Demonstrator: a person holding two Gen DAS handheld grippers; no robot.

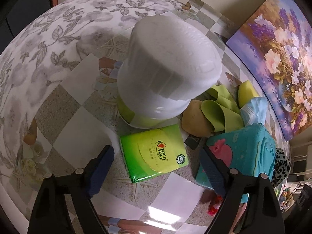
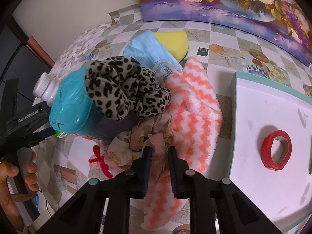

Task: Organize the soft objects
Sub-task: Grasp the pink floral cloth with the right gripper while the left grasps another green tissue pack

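Note:
In the left wrist view my left gripper (image 1: pixel 156 158) is open, its fingers either side of a green tissue pack (image 1: pixel 154 153) lying on the table. Behind it stands a white toilet paper roll (image 1: pixel 167 68). A teal hot-water bottle (image 1: pixel 243 154) lies at the right. In the right wrist view my right gripper (image 2: pixel 159 156) is shut on a crumpled pinkish cloth (image 2: pixel 150 142). The cloth lies in a pile with a leopard-print scrunchie (image 2: pixel 124 85), a coral and white zigzag towel (image 2: pixel 195 113), a blue face mask (image 2: pixel 150 50) and a yellow sponge (image 2: pixel 173 41).
A potato (image 1: pixel 195 120) and green cloth (image 1: pixel 220 109) lie by the roll. A white tray (image 2: pixel 263 126) holds a red tape roll (image 2: pixel 276 150) at right. A flower painting (image 2: pixel 234 3) leans on the wall. The left gripper body (image 2: pixel 21 117) and hand show at left.

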